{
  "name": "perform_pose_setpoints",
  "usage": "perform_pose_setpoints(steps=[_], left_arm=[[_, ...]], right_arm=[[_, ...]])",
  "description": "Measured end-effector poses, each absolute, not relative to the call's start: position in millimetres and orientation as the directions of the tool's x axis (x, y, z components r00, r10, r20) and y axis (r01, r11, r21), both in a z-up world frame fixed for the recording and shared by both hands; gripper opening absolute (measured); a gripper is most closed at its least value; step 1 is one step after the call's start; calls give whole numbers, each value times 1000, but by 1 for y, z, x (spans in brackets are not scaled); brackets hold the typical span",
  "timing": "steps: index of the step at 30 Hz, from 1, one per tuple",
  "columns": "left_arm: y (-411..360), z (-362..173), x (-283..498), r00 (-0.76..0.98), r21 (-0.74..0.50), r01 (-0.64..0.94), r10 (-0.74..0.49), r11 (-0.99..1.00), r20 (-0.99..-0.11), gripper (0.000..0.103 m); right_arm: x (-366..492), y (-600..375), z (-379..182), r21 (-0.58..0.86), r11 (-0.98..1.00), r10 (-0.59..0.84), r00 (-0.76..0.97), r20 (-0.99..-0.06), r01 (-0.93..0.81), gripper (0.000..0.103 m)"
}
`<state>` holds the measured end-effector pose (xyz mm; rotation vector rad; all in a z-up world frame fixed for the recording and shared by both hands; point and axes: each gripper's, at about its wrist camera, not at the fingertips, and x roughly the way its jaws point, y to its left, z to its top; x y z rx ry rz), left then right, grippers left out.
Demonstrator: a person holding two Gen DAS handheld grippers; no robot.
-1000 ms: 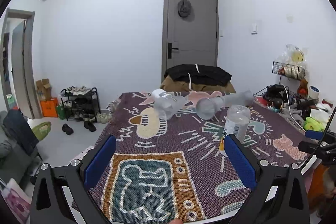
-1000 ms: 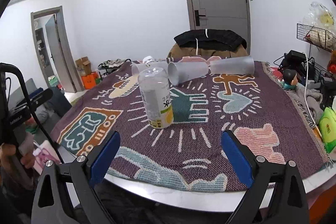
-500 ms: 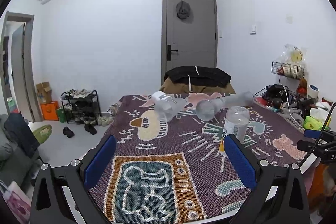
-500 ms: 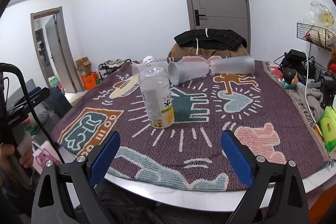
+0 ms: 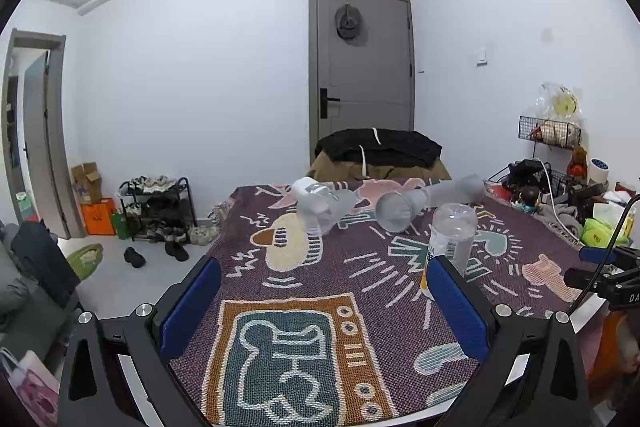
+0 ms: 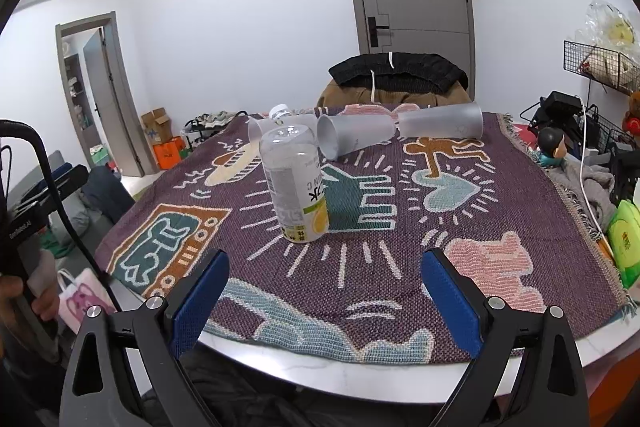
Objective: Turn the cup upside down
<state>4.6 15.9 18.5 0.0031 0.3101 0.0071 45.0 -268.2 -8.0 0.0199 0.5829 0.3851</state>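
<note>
Both the left gripper and the right gripper are wide open and hold nothing, waiting at the near table edge, while the frosted cup lies on its side far back on the patterned rug, behind the upside-down bottle.

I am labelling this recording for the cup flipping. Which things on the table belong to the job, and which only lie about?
For the job:
- three frosted cups lying on their sides: middle cup, far-right cup, left cup
- left gripper and right gripper, both open, holding nothing

Lying about:
- clear bottle, standing upside down
- patterned cloth
- green packet
</note>
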Motion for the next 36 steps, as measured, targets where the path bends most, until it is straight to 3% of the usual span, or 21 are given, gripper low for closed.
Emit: perform_pose_setpoints(steps=[36], left_arm=[[15, 15, 8, 947, 8, -4, 7, 1000, -321, 103]], right_arm=[[47, -268, -10, 122, 930, 355, 765, -537, -346, 97]])
